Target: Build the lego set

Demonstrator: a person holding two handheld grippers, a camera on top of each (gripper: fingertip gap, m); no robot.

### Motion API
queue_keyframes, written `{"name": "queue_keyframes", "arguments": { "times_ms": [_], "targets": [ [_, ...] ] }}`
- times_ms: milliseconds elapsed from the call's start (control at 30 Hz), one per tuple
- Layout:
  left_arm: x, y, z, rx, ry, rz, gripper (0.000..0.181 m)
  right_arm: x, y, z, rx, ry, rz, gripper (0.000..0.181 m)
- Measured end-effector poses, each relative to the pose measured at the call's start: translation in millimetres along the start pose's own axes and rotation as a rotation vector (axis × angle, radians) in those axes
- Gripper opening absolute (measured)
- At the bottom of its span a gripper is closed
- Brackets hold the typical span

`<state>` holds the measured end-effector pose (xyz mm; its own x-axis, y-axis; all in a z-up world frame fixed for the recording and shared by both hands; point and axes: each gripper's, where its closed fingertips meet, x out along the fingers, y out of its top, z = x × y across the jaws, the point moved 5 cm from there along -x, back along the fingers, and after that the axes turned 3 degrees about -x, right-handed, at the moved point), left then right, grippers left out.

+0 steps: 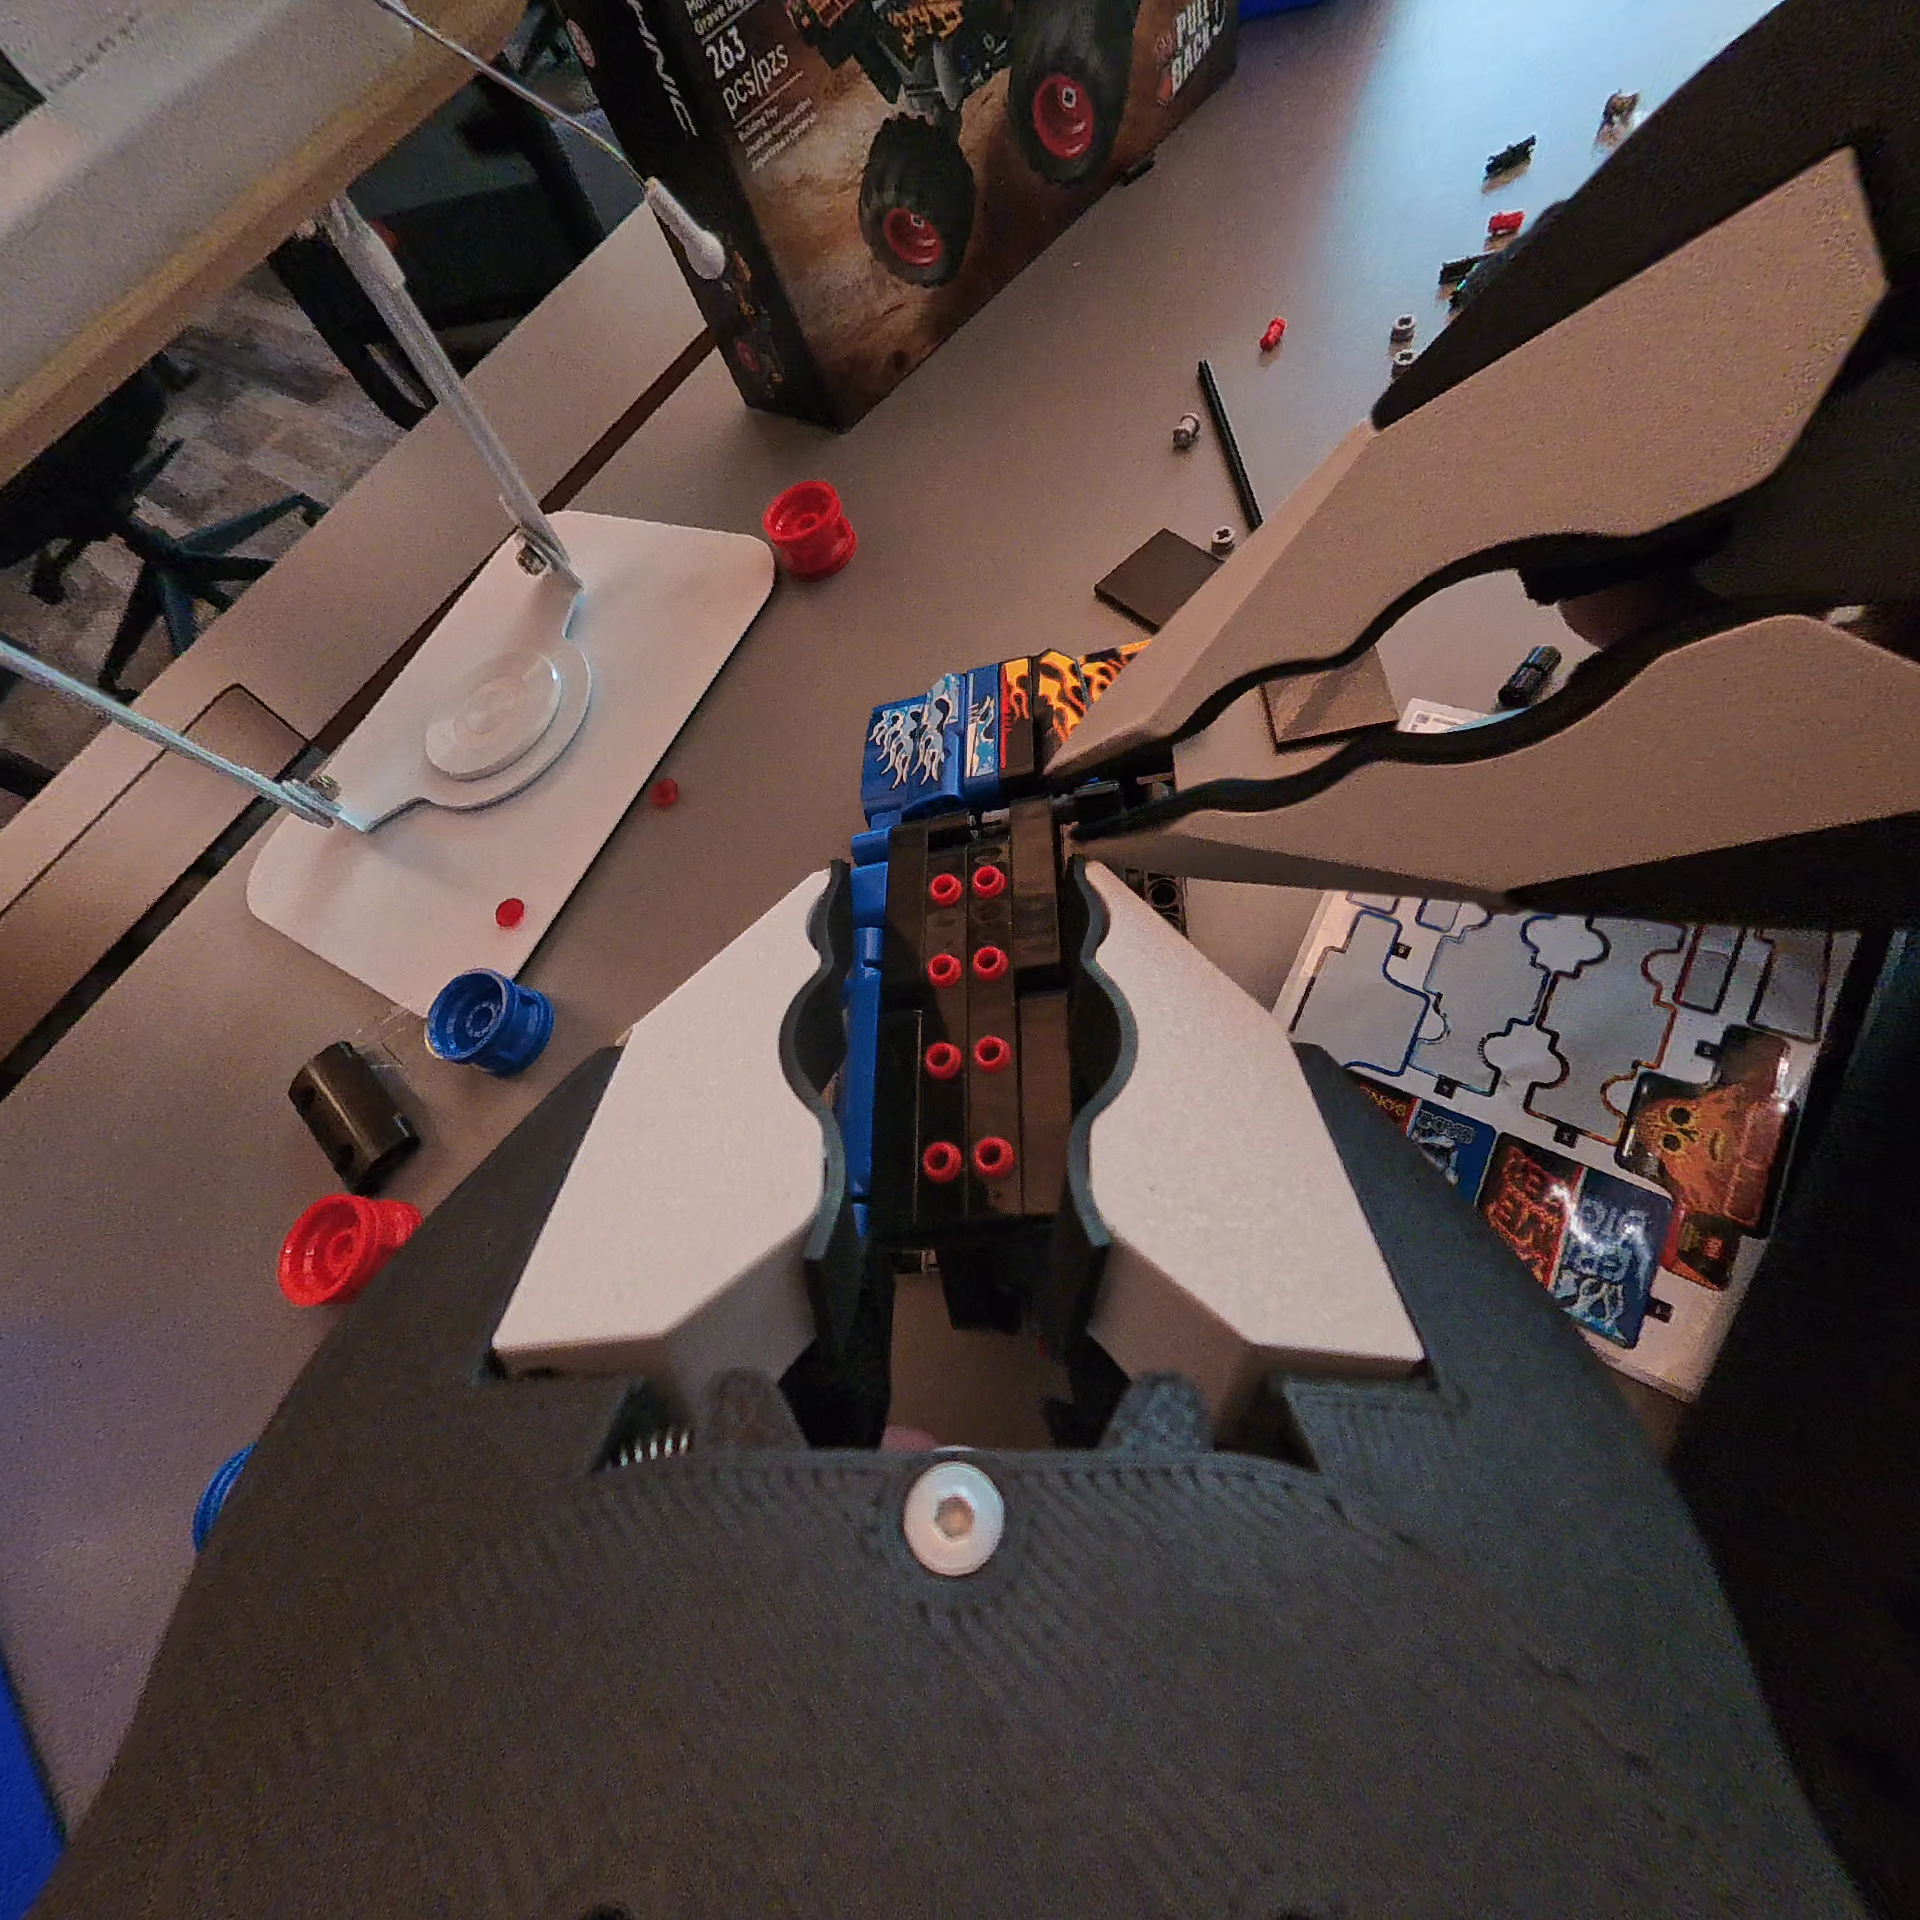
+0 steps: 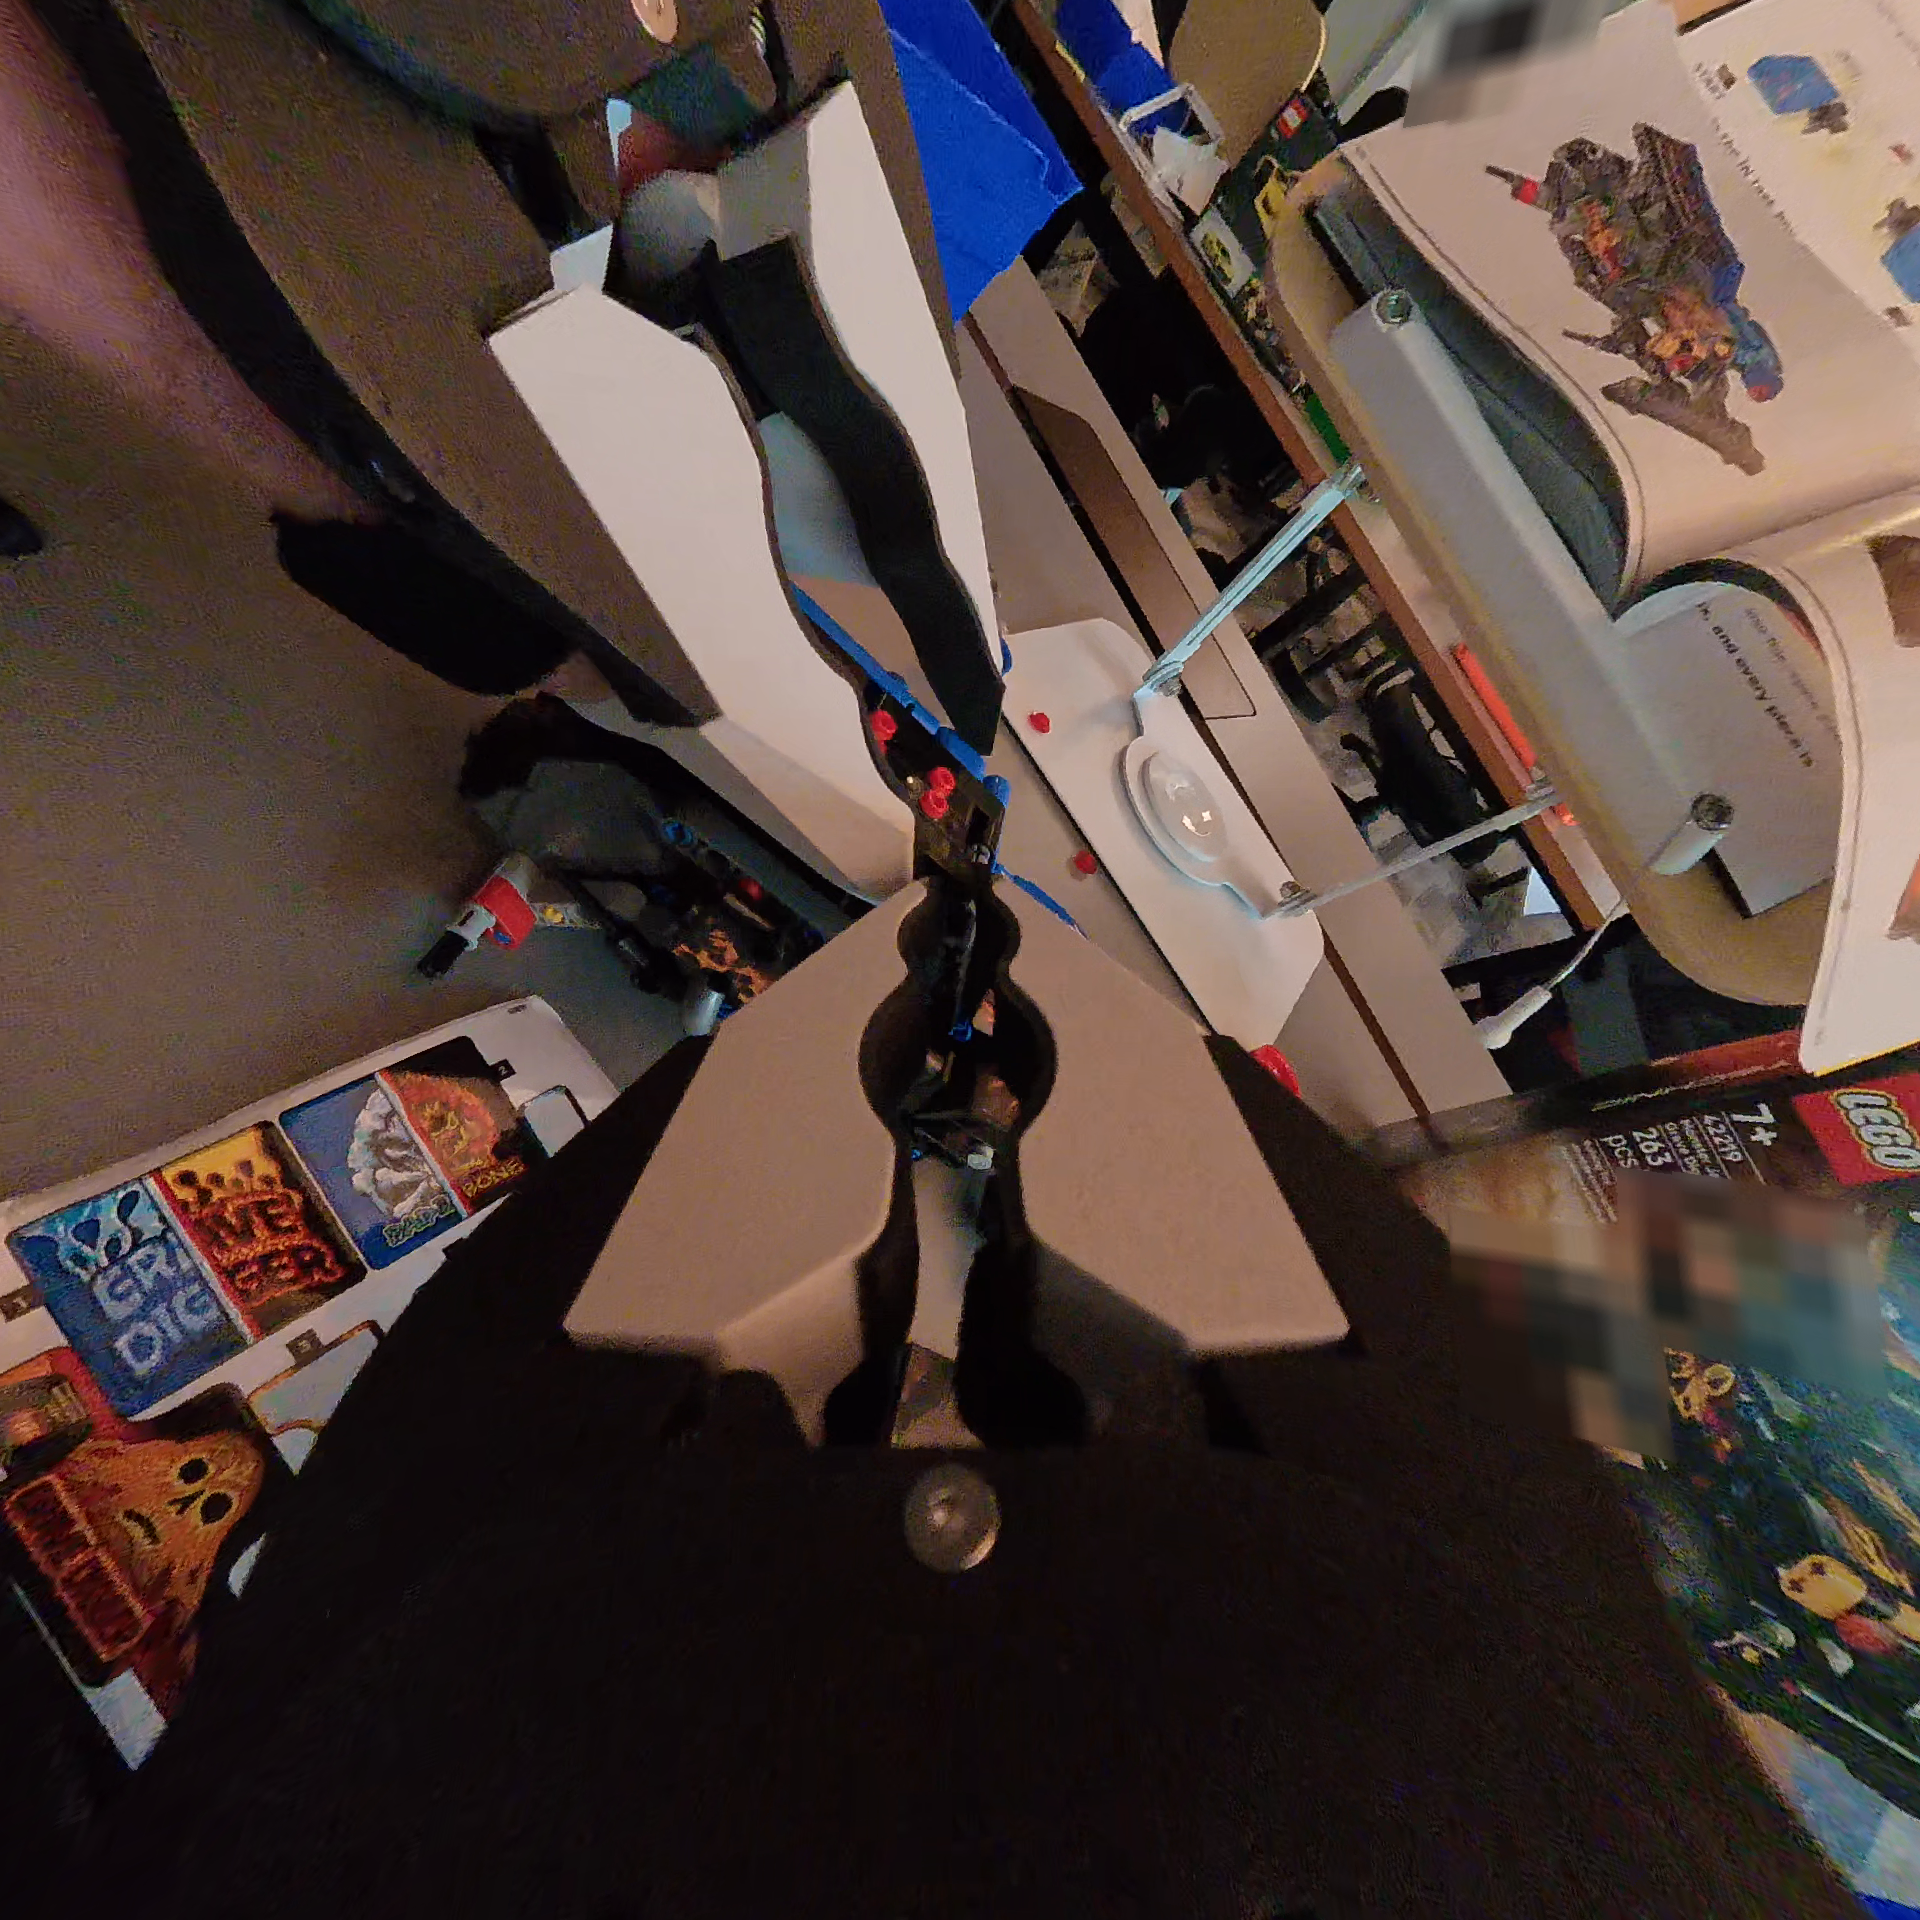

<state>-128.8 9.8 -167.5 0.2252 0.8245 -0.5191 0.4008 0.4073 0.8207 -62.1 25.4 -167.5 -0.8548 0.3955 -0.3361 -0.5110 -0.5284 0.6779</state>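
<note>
Left gripper (image 1: 956, 1049) up close, clamped on the black-and-blue lego chassis (image 1: 966, 1039), red pins in two rows along its top. The right gripper (image 1: 1070, 821) pinches the chassis's far end, fingers nearly closed. Only the left wrist view shows the loose wheel hubs: red (image 1: 338, 1247), blue (image 1: 488, 1021), another red (image 1: 808, 527) farther off. Only the right wrist view catches the open instruction booklet (image 2: 1704, 343) on its stand.

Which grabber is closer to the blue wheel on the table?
Left. The left gripper, clamping the model, sits just right of the blue wheel; the right gripper is farther away, beyond the model.
</note>
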Motion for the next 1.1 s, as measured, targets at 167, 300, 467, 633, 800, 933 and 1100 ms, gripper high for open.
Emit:
{"name": "queue_keyframes", "arguments": {
  "times_ms": [167, 300, 467, 633, 800, 933, 1100],
  "targets": [
    [0.5, 0.3, -0.6, -0.006, 0.023, -0.003, 0.039, 2.7, 0.6, -0.3, -0.004, -0.003, -0.024, 0.000],
    [0.2, 0.3, -0.5, -0.001, 0.031, -0.003, 0.039, -4.4, -0.4, 7.1, 0.021, -0.031, 0.013, 0.000],
    [0.7, -0.2, -2.9, -0.010, 0.033, -0.005, 0.039, 1.0, -8.9, 2.4, 0.039, 0.033, -0.024, 0.016],
    [0.2, 0.0, -1.8, -0.004, 0.035, -0.003, 0.039, 7.4, -5.7, 1.3, 0.003, 0.030, -0.044, 0.006],
    [0.2, 0.3, -1.0, 0.006, 0.049, -0.002, 0.039, 6.9, -4.7, -0.7, -0.042, -0.002, -0.073, 0.005],
    [0.2, -0.1, -1.1, -0.010, 0.041, 0.006, 0.039, 4.6, -5.0, -2.5, -0.086, -0.029, -0.075, 0.004],
    [0.9, -0.1, -0.9, -0.030, 0.003, 0.016, 0.040, 0.8, -7.4, -1.9, -0.081, -0.008, -0.037, 0.004]
  ]
}}
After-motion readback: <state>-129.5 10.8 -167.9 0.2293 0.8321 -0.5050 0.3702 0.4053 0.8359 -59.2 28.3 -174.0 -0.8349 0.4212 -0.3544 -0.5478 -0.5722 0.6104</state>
